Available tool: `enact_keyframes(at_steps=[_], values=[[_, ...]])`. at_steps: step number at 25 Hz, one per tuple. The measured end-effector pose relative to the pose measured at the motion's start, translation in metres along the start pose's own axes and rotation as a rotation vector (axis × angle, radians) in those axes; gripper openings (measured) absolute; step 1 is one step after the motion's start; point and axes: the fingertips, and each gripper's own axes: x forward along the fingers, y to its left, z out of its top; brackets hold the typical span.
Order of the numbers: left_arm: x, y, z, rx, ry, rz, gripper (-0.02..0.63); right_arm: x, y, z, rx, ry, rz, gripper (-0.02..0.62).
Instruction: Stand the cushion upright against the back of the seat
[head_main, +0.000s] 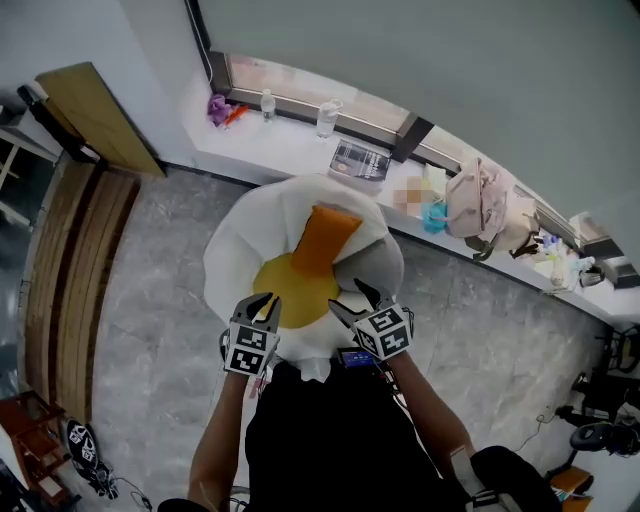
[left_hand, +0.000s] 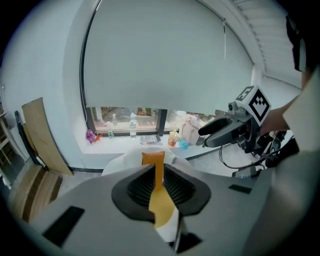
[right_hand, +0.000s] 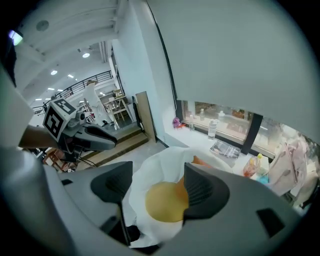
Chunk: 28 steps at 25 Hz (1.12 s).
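The cushion (head_main: 300, 270) looks like a fried egg: a floppy white body, a yellow yolk and an orange strip. It hangs in front of the person, above the grey floor. My left gripper (head_main: 260, 300) bites its near left edge; in the left gripper view the jaws (left_hand: 159, 185) stand almost together with the yellow and orange fabric (left_hand: 161, 200) pinched between them. My right gripper (head_main: 350, 297) takes the near right edge. Its jaws (right_hand: 152, 187) stand wide, and the bulky white and yellow cushion (right_hand: 165, 200) fills the gap against both pads. No seat shows.
A white window sill (head_main: 290, 140) runs along the far wall with bottles (head_main: 325, 118), a book (head_main: 358, 160) and a beige bag (head_main: 480, 205). A wooden board (head_main: 95, 115) leans at the left above wooden steps (head_main: 70, 290). Cables and gear (head_main: 600, 430) lie at the right.
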Motion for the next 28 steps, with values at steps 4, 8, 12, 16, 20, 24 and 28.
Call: enact_keyframes(at_steps=[4, 8, 12, 16, 20, 24, 28], values=[[-0.039, 0.009, 0.016, -0.009, -0.08, -0.007, 0.034, -0.015, 0.019, 0.029, -0.043, -0.053, -0.023, 0.337], [-0.079, 0.016, 0.019, -0.03, -0.152, -0.02, 0.014, -0.029, 0.044, 0.049, -0.06, -0.122, -0.052, 0.336], [-0.109, 0.015, 0.014, -0.048, -0.195, -0.048, 0.014, -0.044, 0.069, 0.058, -0.067, -0.174, -0.084, 0.322], [-0.13, 0.004, 0.001, -0.044, -0.215, -0.099, 0.014, -0.059, 0.095, 0.055, -0.081, -0.2, -0.111, 0.297], [-0.143, -0.01, -0.011, -0.042, -0.221, -0.15, 0.014, -0.074, 0.129, 0.049, -0.108, -0.23, -0.084, 0.219], [-0.153, -0.024, -0.019, -0.054, -0.234, -0.207, 0.014, -0.086, 0.154, 0.038, -0.096, -0.222, -0.068, 0.167], [-0.144, -0.04, -0.035, -0.048, -0.201, -0.262, 0.014, -0.1, 0.163, 0.023, -0.068, -0.187, -0.083, 0.122]])
